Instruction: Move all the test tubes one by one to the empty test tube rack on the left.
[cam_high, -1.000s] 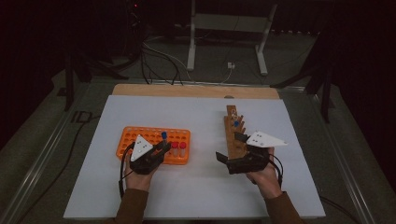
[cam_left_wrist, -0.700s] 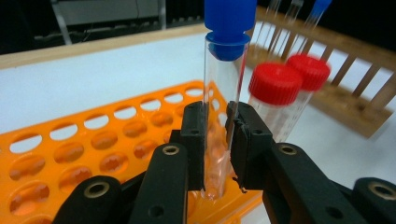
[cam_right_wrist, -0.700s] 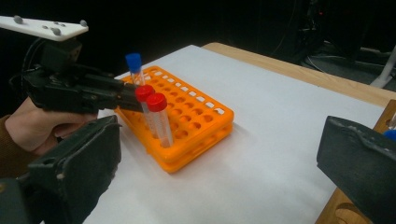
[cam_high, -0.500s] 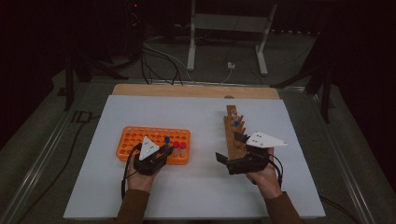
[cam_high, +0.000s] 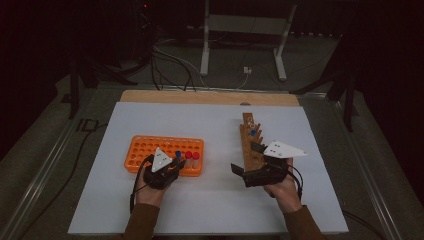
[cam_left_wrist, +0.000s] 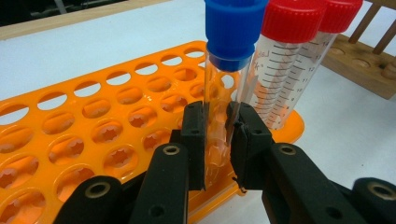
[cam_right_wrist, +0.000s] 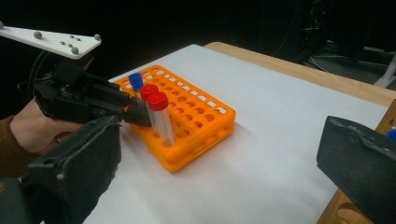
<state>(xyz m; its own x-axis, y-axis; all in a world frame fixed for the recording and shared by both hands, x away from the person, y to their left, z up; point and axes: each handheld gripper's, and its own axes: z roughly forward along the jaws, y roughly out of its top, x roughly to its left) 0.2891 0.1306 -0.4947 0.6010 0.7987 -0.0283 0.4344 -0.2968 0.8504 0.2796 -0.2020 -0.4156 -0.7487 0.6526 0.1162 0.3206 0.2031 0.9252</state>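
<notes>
Comparing with a second ago, we see our left gripper has edged toward the orange rack near the table's front-left; its jaws clamp the blue-capped tube, seated and ready for lifting. Our right gripper stays wide by the wooden rack.

The blue-capped tube is a clear plastic tube with a blue screw cap, standing upright with its lower part in a hole of the orange rack, near the rack's corner. Two red-capped tubes stand just beside it at about 3 o'clock in the left gripper view. The rack is a flat orange tray with rows of round holes, lying on the white worktop at 9 o'clock from the wooden rack.
</notes>
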